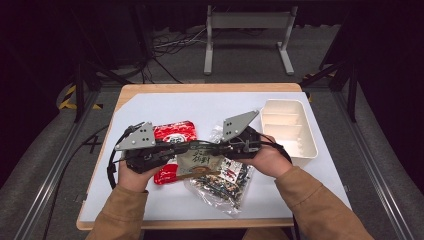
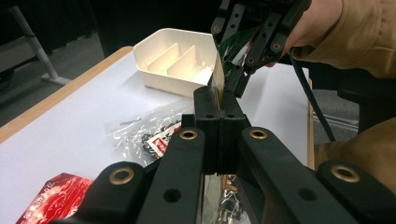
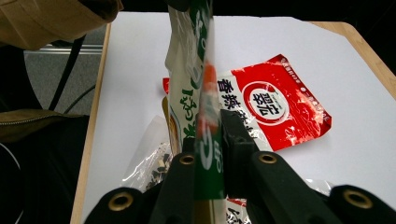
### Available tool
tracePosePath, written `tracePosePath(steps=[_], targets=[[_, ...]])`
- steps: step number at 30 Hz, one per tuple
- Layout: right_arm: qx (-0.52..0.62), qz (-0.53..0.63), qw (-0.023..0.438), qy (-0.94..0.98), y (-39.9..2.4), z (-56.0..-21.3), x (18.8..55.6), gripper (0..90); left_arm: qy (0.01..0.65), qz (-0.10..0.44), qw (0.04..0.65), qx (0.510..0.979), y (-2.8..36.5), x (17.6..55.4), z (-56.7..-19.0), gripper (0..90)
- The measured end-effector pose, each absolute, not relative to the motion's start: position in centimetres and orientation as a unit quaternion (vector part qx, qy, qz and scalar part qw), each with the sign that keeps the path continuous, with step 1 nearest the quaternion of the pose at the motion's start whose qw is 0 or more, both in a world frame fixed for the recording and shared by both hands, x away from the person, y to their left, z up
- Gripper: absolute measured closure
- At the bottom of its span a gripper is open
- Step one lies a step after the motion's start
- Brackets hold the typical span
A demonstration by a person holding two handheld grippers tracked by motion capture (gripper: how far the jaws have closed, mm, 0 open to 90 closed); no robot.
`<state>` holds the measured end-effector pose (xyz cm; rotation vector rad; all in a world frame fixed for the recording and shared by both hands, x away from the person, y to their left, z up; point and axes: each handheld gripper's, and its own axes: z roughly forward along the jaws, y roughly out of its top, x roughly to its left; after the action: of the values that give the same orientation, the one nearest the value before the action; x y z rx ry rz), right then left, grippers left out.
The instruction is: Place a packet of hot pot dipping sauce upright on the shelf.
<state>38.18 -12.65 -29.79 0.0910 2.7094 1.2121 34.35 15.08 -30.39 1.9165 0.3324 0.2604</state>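
I hold a beige and green snack packet (image 1: 199, 161) by its top edge between both grippers, above the table. My left gripper (image 1: 188, 147) is shut on the packet's left end; in the left gripper view its jaws (image 2: 218, 105) pinch the thin beige edge (image 2: 217, 77). My right gripper (image 1: 216, 146) is shut on the right end. In the right gripper view the green film (image 3: 189, 56) runs up between its jaws (image 3: 210, 135). The right gripper (image 2: 238, 77) also shows across from the left one.
Under the packet lie a red packet (image 1: 172, 132) and a clear bag (image 1: 220, 187) of small dark items. A white divided tray (image 1: 287, 127) stands at the right of the white mat, near the right hand. The table's wooden edge (image 1: 200, 87) frames the mat.
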Motion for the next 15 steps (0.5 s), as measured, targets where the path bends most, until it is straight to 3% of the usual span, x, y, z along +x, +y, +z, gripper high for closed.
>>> tracePosePath(steps=[9, 15], targets=[[0.036, 0.405, 0.071, 0.911, -12.81, -29.31, 38.26, 89.2, 0.139, 0.108, 0.563, 0.808, 15.08, 34.38, -30.5, 88.4], [0.043, 0.398, 0.067, 0.914, -13.46, -28.83, 38.53, 89.3, 0.15, 0.106, 0.577, 0.796, 15.72, 34.51, -30.46, 78.2]])
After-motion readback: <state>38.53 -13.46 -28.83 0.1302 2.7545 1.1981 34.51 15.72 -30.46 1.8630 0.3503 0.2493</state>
